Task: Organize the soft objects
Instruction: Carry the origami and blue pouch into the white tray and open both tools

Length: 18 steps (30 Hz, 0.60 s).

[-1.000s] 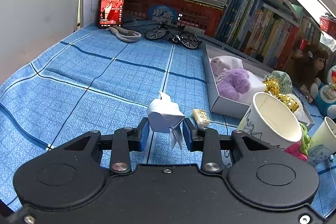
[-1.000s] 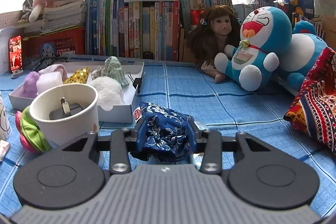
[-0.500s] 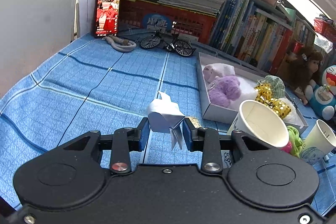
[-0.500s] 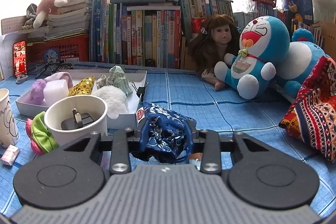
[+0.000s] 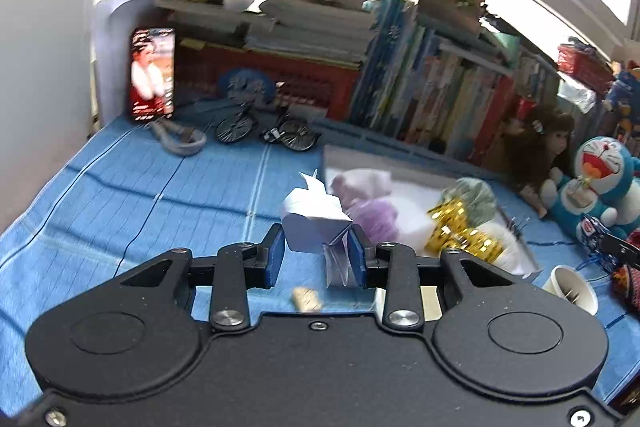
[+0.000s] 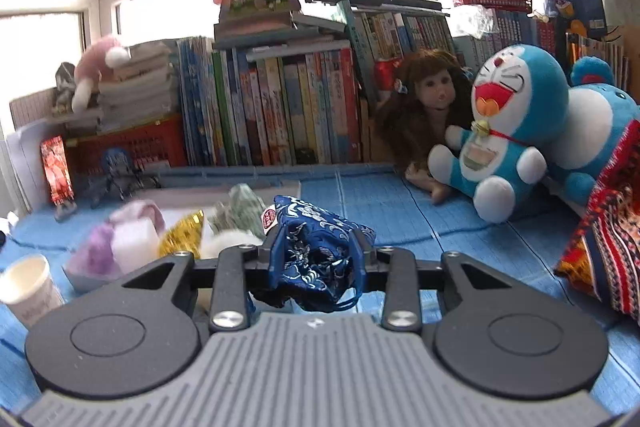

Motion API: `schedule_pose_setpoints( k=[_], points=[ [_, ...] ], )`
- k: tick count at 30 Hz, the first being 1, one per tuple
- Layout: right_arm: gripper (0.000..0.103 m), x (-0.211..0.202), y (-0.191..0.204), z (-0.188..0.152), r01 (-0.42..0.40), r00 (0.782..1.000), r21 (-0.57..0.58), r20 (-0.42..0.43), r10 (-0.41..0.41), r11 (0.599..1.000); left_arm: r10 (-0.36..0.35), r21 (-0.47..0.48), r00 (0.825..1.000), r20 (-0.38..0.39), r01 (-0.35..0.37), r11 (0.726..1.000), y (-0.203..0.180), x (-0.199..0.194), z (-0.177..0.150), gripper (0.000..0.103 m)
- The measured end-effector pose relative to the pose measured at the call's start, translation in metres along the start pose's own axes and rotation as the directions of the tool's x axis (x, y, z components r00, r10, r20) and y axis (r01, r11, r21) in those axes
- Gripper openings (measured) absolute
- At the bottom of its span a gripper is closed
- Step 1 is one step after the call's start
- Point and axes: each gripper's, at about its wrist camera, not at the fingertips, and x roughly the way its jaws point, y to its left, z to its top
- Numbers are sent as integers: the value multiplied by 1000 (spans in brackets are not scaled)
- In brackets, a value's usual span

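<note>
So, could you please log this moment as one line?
left gripper: shut on white paper figure | right gripper: shut on blue pouch | white box: ahead, holding soft toys

Open blue cloth (image 5: 140, 195) lies left; the white box (image 5: 400, 167) and paper cup (image 5: 572, 287) crowd the right.

We see white paper (image 5: 314, 223), navy pouch (image 6: 316, 259) with silver print, blue checked cloth (image 5: 160, 195), gold sequin toy (image 5: 460, 231), purple plush (image 5: 374, 215), red-patterned knit (image 6: 612, 259).

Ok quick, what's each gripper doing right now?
Left gripper: closed on the white folded paper.
Right gripper: closed on the blue patterned pouch.
</note>
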Motion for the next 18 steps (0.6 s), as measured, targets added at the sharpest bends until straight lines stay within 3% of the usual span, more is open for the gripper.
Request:
schedule_pose_setpoints(
  k=[12,18],
  points=[
    [39,36,24,53,-139,990,110,-22,142,984,-100,103,994,-52,105,989,-51,25,53,32],
    [39,81,52,72,-194,961,178,-165,223,965,-141,117,982,-128,156,981,-78,59,73,32]
  ],
)
